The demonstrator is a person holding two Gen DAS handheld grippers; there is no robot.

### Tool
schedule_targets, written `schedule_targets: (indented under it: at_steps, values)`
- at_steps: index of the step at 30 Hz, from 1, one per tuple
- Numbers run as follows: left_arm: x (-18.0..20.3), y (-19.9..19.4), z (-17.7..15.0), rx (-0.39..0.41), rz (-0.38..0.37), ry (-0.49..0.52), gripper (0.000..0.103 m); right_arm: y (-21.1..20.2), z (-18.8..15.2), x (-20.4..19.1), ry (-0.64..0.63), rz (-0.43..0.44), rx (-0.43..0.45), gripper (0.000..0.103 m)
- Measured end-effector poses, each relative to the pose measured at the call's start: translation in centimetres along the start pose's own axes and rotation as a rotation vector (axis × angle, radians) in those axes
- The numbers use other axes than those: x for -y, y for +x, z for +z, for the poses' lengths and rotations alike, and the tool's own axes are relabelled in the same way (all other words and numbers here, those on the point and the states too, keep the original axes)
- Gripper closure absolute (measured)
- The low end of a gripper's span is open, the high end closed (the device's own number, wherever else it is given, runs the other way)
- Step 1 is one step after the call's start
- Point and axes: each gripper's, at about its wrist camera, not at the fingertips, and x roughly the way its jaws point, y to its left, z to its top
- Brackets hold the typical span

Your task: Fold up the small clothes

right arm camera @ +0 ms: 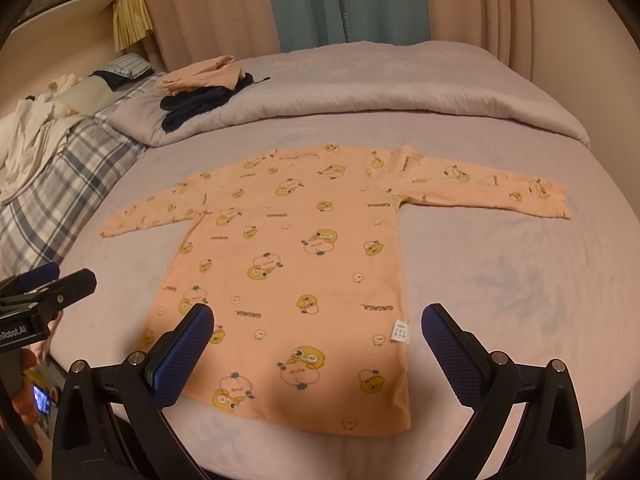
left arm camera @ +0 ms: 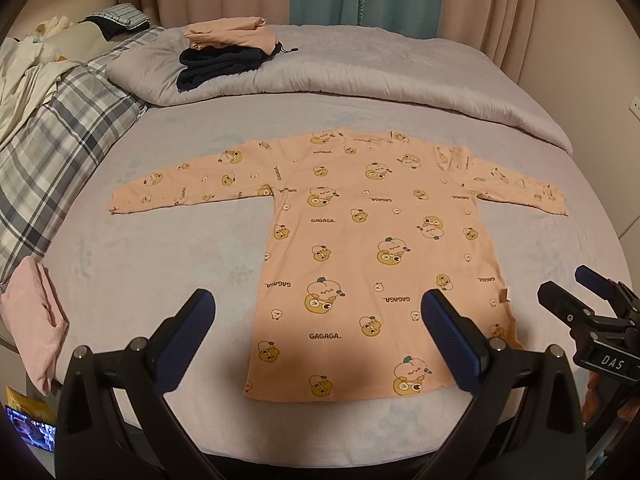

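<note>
Lilac bed (left arm camera: pixel 132 280): carried everything; a soft, yielding sheet, so I judged a dragged fold could rumple it and skew the crease.
Peach shirt (left arm camera: pixel 360 264): lay flat at the middle of the bed, sleeves spread sideways; long axis ran hem to collar, hem at the near edge, collar pointing away toward the curtains.
Folded pile (left arm camera: pixel 228 52): sat on the rolled duvet, well apart from the shirt.
Left claw (left arm camera: pixel 318 312): released, jaws spread wide above the hem, holding nothing.
Right claw (right arm camera: pixel 318 314): likewise released over the hem.
Risk: pinching one layer only, or uneven lifts, would likely twist the body.
Care label (right arm camera: pixel 401 331): could flip outward.
</note>
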Motion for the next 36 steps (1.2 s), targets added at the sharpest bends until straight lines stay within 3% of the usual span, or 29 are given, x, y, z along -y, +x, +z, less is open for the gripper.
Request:
schedule_targets:
  at_steps: [36]
  values:
    - [0.07,0.83,0.16,-0.009,0.004,0.012,0.000,0.44,-0.02,-0.37,0.002,0.003,-0.015,0.000]
